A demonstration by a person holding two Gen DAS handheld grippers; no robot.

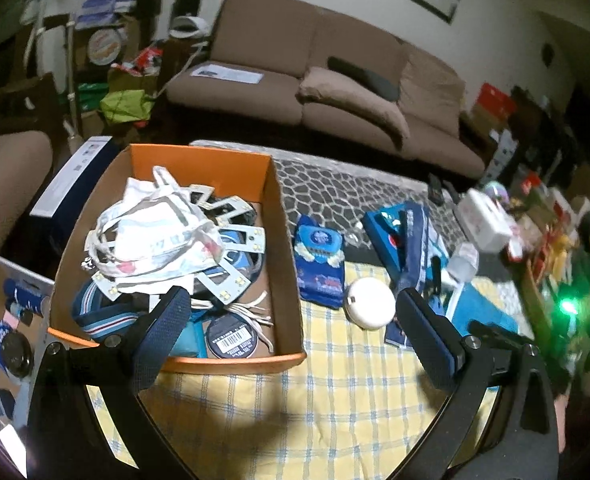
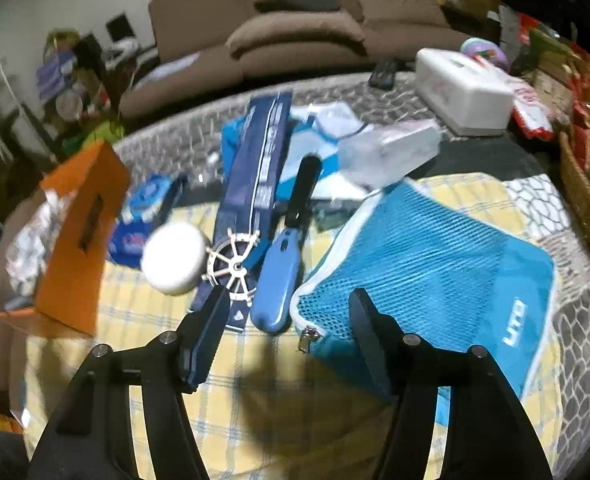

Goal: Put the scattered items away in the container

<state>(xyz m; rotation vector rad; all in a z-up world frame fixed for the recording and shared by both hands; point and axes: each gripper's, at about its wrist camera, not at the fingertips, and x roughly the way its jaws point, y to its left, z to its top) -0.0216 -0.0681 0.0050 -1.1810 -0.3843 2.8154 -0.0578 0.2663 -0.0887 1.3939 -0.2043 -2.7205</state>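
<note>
My right gripper (image 2: 287, 336) hovers with jaws spread and empty — the blue oval case (image 2: 275, 280) lies just ahead between them, lengthwise. I should straddle its narrow sides, clear of the mesh bag (image 2: 427, 264). My left gripper (image 1: 291, 320), jaws wide, waits over the orange box (image 1: 199, 160) rim.

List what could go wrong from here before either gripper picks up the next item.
1. The box is already heaped with a white bag and cards; more items may slide off the pile.
2. The white disc is round and smooth, so it may slip from the pads.
3. The blue lighter lies close beside the mesh pouch; the right gripper may snag the pouch's zipper.
</note>
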